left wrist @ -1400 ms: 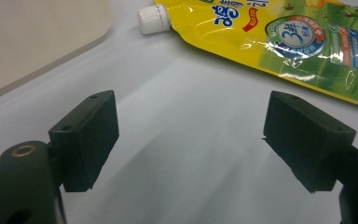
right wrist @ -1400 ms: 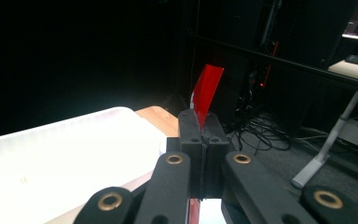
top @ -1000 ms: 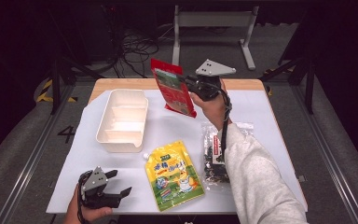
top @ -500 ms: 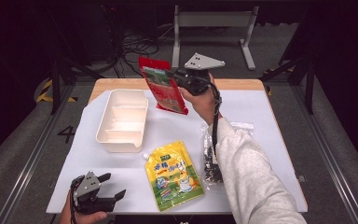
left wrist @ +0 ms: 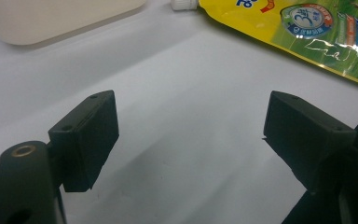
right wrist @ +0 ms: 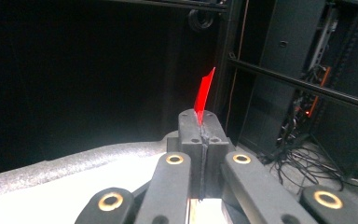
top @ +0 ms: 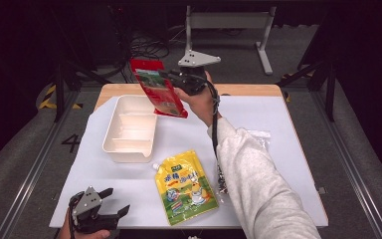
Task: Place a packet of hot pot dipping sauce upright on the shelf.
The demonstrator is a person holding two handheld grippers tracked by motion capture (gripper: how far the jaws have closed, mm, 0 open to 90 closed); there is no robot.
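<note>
My right gripper [top: 171, 77] is shut on a red snack pouch [top: 158, 93], which hangs in the air over the far right corner of the cream tray [top: 110, 135]. In the right gripper view the jaws are pressed together [right wrist: 202, 122] with the red pouch's edge [right wrist: 204, 91] sticking up between them. A yellow spouted drink pouch [top: 186, 187] lies flat on the white table near the front. My left gripper [top: 117, 201] rests low at the front left with its jaws apart; in its own view nothing lies between its pads [left wrist: 95, 135], and the yellow pouch [left wrist: 317, 35] sits beyond.
A clear plastic packet [top: 261, 139] lies on the table right of my right sleeve. The cream tray [left wrist: 56, 18] has divided compartments and holds nothing. Dark stands, cables and a metal frame [top: 229, 20] rise behind the table's far wooden edge.
My right gripper has carried the red pouch leftward and a little higher, from beside the tray to above its far right corner. The left gripper has barely shifted.
</note>
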